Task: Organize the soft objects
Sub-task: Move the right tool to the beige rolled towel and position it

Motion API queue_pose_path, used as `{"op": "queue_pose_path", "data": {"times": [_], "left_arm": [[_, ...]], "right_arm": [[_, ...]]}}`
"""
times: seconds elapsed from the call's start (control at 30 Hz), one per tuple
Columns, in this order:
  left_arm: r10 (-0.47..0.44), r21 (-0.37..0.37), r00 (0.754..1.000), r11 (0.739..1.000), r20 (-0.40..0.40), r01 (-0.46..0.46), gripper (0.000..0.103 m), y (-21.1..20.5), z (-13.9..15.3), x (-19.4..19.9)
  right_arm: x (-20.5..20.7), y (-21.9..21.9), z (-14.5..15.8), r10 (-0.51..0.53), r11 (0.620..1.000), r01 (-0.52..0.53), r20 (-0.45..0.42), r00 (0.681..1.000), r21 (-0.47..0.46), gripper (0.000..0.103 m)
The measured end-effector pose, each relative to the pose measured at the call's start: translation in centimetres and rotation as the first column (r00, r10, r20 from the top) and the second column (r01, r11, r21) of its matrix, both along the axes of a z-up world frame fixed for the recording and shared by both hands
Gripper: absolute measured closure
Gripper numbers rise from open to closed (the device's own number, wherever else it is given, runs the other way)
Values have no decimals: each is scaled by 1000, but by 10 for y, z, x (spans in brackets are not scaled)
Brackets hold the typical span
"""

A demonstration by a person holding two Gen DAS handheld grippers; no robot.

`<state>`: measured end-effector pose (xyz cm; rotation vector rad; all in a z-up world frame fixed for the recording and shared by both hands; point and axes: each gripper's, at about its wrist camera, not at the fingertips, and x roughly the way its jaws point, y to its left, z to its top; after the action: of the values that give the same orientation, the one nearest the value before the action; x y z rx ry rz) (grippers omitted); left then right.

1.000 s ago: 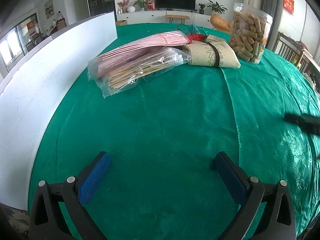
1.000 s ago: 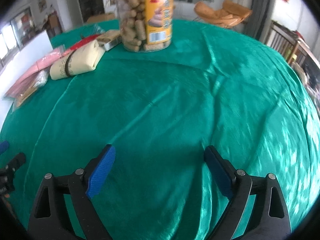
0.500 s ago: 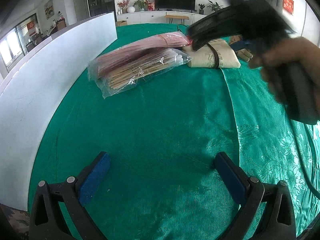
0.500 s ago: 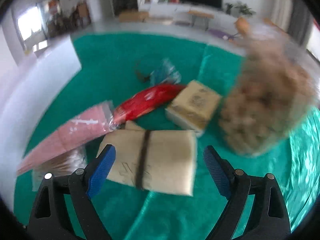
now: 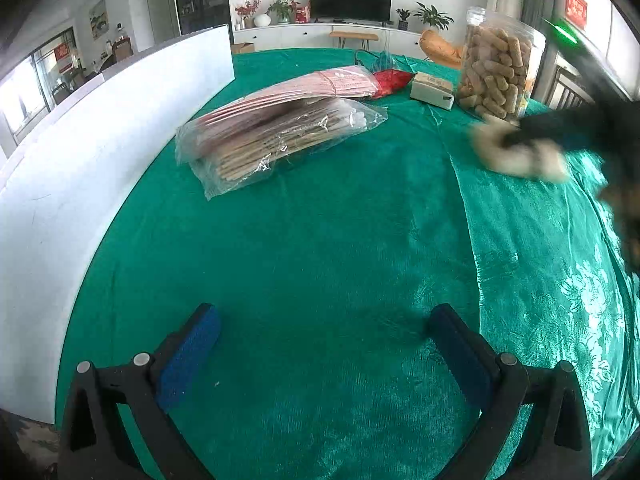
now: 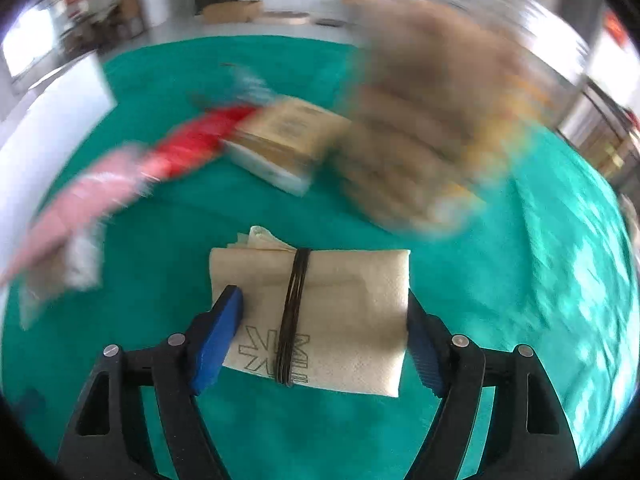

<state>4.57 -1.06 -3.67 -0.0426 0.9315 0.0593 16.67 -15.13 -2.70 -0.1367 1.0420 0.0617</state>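
Observation:
A beige folded napkin bundle (image 6: pixel 352 320) bound with a dark band lies between the blue pads of my right gripper (image 6: pixel 320 300), which is closing on its two sides. The bundle looks sharp while the table behind it is smeared. In the left wrist view the same bundle (image 5: pixel 520 156) is a blur at the right, under the dark right gripper (image 5: pixel 580 124) and a hand. My left gripper (image 5: pixel 322 320) stands open over bare green cloth, holding nothing.
A clear bag of pink sheets and sticks (image 5: pixel 280 132) lies at the back left. Behind it are a red packet (image 5: pixel 390 80), a small tissue box (image 5: pixel 434 90) and a tall snack jar (image 5: pixel 500 72). A white board (image 5: pixel 100 152) walls the left edge.
My right gripper swung over to the napkin bundle, closed around it, and the bundle has left its spot beside the clear bag, moving right. The left gripper stayed still.

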Motion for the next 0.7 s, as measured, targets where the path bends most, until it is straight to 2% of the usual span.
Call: {"op": "queue_pose_path", "data": {"times": [0.07, 0.13, 0.23, 0.37, 0.47, 0.6, 0.7], "left_arm": [[1, 0, 1000, 1000, 1, -1, 0, 0, 0, 0], [0, 0, 1000, 1000, 1, 0, 0, 0, 0, 0], [0, 0, 1000, 1000, 1, 0, 0, 0, 0, 0], [0, 0, 1000, 1000, 2, 0, 0, 0, 0, 0], [0, 0, 1000, 1000, 2, 0, 0, 0, 0, 1], [0, 0, 1000, 1000, 2, 0, 0, 0, 0, -1], [0, 1, 1000, 1000, 3, 0, 0, 0, 0, -1]], "right_arm": [[-12, -44, 3, -92, 996, 92, 24, 995, -4, 23], [-23, -75, 11, -142, 989, 141, 32, 989, 37, 23], [-50, -101, 29, -162, 982, 152, 83, 983, 111, 22], [-76, -101, 34, -143, 985, 126, 141, 980, 121, 22], [-85, -95, 18, -101, 990, 88, 119, 988, 110, 22], [-101, -79, -3, -21, 999, 19, 80, 997, 30, 22], [-113, -84, -14, 11, 1000, -9, 84, 996, -19, 22]]}}
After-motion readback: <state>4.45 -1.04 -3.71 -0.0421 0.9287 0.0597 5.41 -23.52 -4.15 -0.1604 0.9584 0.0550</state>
